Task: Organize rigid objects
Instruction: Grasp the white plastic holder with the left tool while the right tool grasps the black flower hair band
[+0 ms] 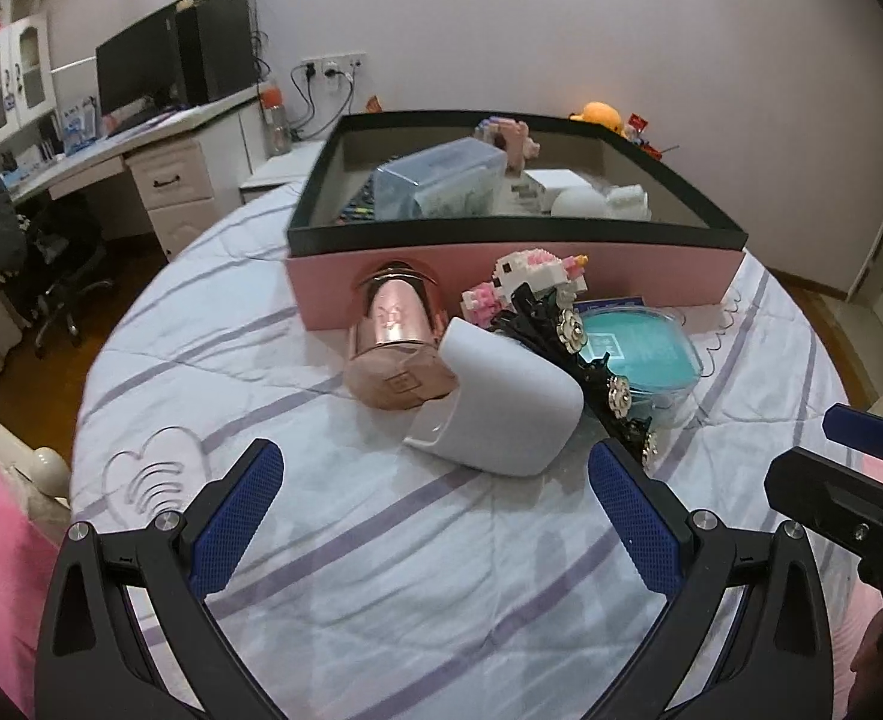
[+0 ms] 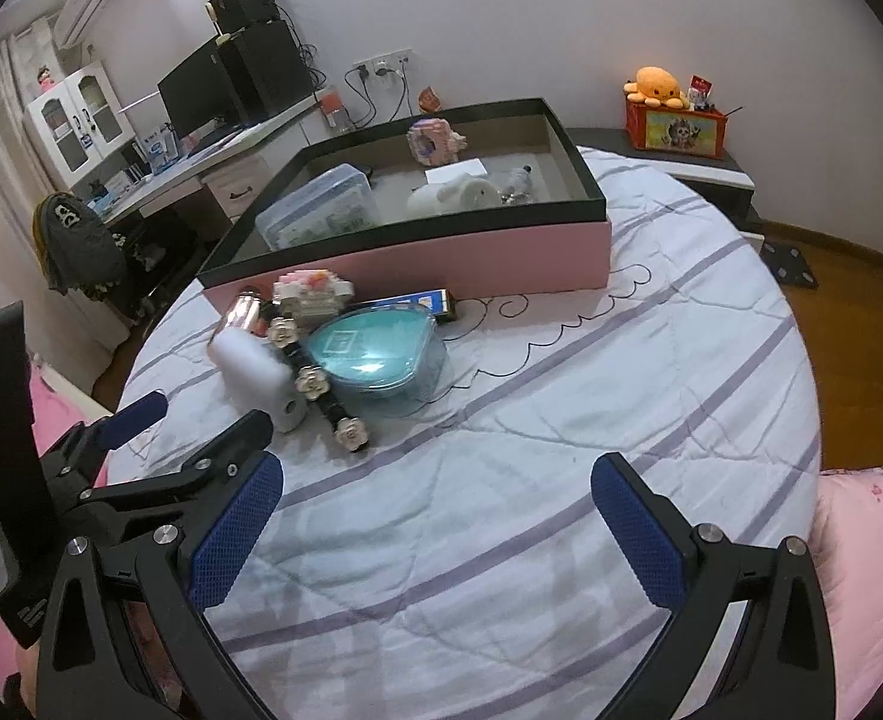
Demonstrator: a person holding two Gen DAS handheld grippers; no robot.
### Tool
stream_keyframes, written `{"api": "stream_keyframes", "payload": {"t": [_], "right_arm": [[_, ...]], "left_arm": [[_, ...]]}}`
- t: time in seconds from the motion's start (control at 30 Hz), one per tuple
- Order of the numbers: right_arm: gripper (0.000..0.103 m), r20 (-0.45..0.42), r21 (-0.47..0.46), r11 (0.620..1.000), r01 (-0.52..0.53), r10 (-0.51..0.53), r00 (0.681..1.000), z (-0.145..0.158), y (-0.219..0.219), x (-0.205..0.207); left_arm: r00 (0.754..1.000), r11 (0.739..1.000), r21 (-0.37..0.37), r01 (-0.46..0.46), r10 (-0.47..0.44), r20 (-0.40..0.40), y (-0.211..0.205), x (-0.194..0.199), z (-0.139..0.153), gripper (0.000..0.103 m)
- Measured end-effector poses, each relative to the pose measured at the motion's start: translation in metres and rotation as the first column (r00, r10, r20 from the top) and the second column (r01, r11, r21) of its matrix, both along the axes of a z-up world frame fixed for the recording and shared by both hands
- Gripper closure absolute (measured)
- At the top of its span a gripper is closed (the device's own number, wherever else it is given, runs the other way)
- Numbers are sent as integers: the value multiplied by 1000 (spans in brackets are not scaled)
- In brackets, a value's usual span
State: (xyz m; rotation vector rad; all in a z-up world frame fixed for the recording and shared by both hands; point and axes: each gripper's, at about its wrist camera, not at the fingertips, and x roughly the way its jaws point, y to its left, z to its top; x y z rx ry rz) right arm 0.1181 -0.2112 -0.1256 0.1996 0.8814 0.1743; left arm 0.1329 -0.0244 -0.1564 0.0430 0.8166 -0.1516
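A pink box with a black rim [image 1: 501, 288] [image 2: 441, 258] stands on the bed and holds a clear plastic case [image 1: 441, 183], a block figure and white items. In front of it lie a rose-gold cylinder [image 1: 396, 336], a white rounded device [image 1: 501, 408] [image 2: 255, 378], a black flowered hair clip [image 1: 585, 354] [image 2: 315, 384], a block toy [image 1: 537, 276] [image 2: 312, 294] and a teal heart-shaped box [image 1: 639, 354] [image 2: 381, 354]. My left gripper [image 1: 435, 516] is open and empty, just short of the white device. My right gripper [image 2: 435, 528] is open and empty, nearer than the pile.
The bed cover [image 2: 561, 420] is white with purple stripes. A desk with a monitor [image 1: 135, 66] and a chair [image 1: 51, 252] stand at the left. A bedside stand with an orange plush [image 2: 657, 84] is at the back right. The right gripper shows in the left wrist view [image 1: 849, 480].
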Motion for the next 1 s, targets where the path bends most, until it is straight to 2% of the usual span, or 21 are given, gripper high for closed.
{"api": "stream_keyframes", "payload": {"t": [0.17, 0.27, 0.33, 0.5, 0.63, 0.87, 0.93, 1.0], "right_arm": [[7, -29, 43, 998, -46, 47, 998, -12, 2, 19], [14, -42, 84, 994, -75, 78, 996, -18, 5, 29], [22, -53, 116, 988, -99, 106, 993, -22, 7, 36], [27, -74, 154, 977, -145, 158, 985, -30, 16, 44], [35, -80, 198, 964, -176, 195, 977, -32, 18, 50], [41, -94, 238, 953, -187, 214, 972, -38, 17, 58], [53, -91, 244, 949, -197, 225, 970, -36, 19, 56], [58, -88, 254, 943, -217, 246, 965, -35, 24, 55]], "left_arm": [[1000, 1000, 23, -1, 2, -22, -2, 13, -10, 0], [999, 1000, -7, 16, -16, -47, 2, 18, -13, 2], [997, 999, -40, 34, -37, -71, 4, 22, -17, 9], [995, 997, -55, 51, -56, -85, 7, 21, -19, 16], [994, 997, -51, 55, -59, -87, 9, 22, -18, 16], [994, 998, -31, 52, -55, -98, 5, 31, -21, 15], [993, 997, -35, 62, -65, -94, 4, 29, -19, 22], [993, 997, -26, 77, -79, -88, 3, 26, -18, 32]]}}
